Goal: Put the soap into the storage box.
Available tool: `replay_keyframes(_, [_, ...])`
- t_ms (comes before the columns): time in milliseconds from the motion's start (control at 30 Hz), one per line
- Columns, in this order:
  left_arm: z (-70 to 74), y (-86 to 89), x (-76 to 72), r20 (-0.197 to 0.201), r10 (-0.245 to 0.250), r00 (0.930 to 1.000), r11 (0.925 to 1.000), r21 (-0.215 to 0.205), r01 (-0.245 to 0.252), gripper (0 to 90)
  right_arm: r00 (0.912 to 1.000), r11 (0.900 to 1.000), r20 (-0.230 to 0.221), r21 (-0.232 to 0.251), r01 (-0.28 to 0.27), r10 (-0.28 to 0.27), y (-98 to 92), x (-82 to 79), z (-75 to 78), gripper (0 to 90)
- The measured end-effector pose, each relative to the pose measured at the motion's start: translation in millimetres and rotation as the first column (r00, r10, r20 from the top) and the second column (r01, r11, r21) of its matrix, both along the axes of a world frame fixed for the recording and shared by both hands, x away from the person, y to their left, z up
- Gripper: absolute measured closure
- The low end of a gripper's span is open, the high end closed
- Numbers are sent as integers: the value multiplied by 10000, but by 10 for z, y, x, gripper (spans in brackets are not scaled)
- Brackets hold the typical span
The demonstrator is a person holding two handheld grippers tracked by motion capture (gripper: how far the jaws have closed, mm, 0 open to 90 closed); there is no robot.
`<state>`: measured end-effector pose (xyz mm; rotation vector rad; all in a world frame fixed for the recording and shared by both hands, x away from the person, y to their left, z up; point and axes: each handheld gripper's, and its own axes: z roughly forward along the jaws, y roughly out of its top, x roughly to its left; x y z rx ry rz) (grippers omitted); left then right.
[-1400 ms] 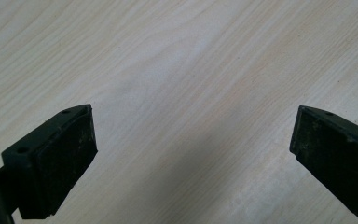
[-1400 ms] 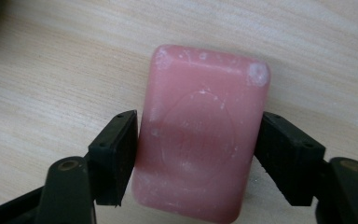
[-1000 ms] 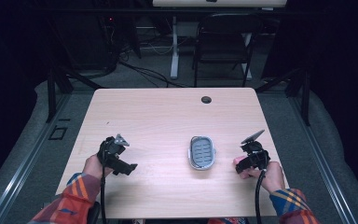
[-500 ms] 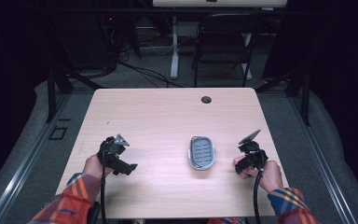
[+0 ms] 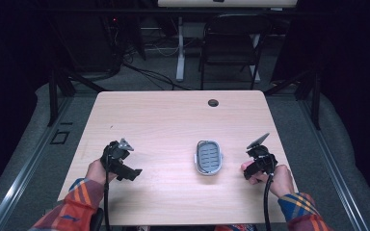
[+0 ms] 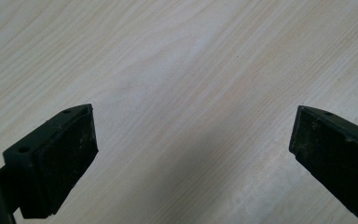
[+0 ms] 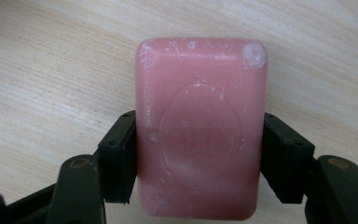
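From the high view, the left gripper [image 5: 134,172] rested low on the wooden table [image 5: 173,120], well apart from the grey soap dish [image 5: 208,157] lying between it and the right gripper [image 5: 247,166], where a sliver of the pink soap bar [image 5: 245,166] showed. In the left gripper view, the jaws stood spread wide over bare wood. In the right gripper view, the jaws had just closed and pinched the bar's long sides just above the tabletop.

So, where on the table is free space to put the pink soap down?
Bare wood lies between the left gripper and the soap dish, and across the far half up to the cable hole. Tightest is between dish and right gripper.
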<state>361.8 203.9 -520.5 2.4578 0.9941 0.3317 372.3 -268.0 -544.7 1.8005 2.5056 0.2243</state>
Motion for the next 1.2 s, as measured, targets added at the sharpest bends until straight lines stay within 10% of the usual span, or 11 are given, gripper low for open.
replay_keyframes(1200, [-2,1,0,3,1,10000,10000,1,-1,9,9947,9952,316,33,-980,978,64,70,215,368])
